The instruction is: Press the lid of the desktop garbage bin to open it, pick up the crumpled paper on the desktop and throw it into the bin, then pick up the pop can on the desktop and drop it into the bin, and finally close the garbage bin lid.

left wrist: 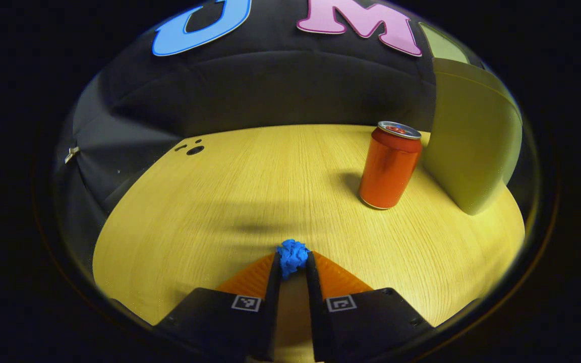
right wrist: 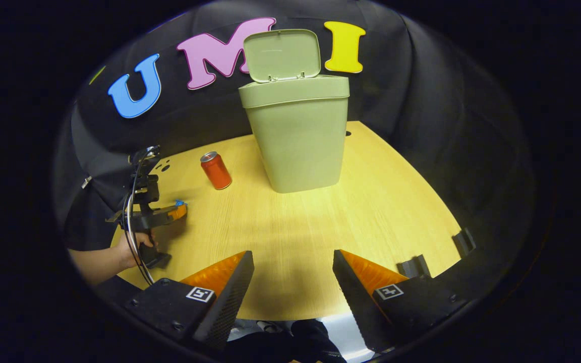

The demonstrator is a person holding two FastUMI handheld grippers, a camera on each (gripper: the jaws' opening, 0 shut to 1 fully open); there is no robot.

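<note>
Tall pale-green plastic bin, lid upright, red metal can just beside its left, both on light wooden desktop.

The garbage bin is standing upright toward the back of the wooden surface, a pale green, slightly tapered box with a broader collar at the top. Its lid is standing raised, hinged at the rear and tilting back, leaving the mouth open. The pop can is sitting upright just beside the bin without touching it; it is a red-orange cylinder with a silver top and is casting a soft shadow to its side. The crumpled paper is a small bright blue wad, and it is sitting pinched between the two fingers of the left gripper, near the surface and well apart from the can.
</note>
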